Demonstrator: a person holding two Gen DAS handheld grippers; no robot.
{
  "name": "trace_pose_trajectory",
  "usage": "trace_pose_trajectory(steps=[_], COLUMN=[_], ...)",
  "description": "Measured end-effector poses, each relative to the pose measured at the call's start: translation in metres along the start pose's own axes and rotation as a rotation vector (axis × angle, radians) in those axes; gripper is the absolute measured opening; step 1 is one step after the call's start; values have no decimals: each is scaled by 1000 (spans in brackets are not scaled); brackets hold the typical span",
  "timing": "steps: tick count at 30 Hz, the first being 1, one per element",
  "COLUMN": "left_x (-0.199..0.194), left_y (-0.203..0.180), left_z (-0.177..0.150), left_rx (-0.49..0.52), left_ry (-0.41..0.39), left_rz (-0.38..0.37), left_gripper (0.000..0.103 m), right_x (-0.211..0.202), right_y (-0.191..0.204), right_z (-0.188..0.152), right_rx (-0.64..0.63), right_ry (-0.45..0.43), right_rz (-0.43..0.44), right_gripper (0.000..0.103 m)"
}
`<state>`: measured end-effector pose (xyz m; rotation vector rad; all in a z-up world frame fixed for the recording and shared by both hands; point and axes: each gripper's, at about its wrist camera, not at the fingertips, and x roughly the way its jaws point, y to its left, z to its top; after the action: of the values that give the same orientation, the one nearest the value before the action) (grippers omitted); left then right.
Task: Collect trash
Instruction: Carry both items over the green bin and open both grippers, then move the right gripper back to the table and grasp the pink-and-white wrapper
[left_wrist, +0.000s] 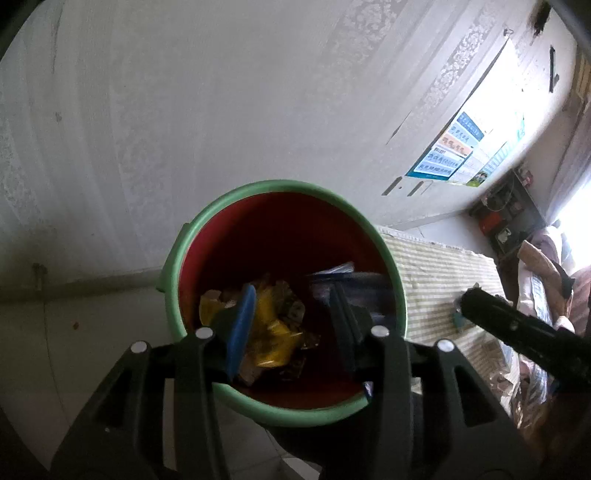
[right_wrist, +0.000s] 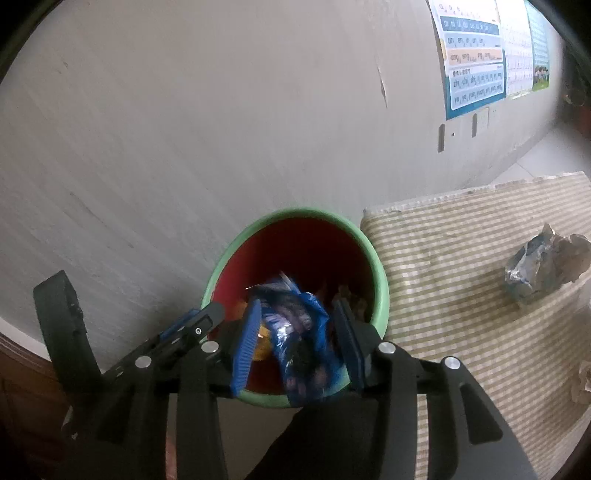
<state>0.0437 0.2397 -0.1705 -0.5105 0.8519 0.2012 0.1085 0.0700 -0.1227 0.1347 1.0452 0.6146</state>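
Both tools over the bin, jaws spread

My left tool hangs above the round red plastic bin with a green rim, nothing between its pads; a crumpled yellow wrapper lies inside. My right tool is parted too, the blue foil snack packet loose between its pads over the bin mouth. A crumpled silver foil wrapper sits on the striped cloth, well apart
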Motion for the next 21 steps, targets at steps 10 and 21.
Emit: trace_pose_trajectory(steps=[10, 21], left_x=[-6, 4], left_y=[-19, -54], left_z=[-8, -26], left_rx=[70, 154], left_ry=[13, 70], left_rz=[-25, -39], left_gripper=[46, 46], right_x=[-40, -104], right_y=[-50, -252], right_z=[-32, -86], right_rx=[26, 111], right_ry=[-33, 151], right_rz=[-108, -520], right_gripper=[47, 63])
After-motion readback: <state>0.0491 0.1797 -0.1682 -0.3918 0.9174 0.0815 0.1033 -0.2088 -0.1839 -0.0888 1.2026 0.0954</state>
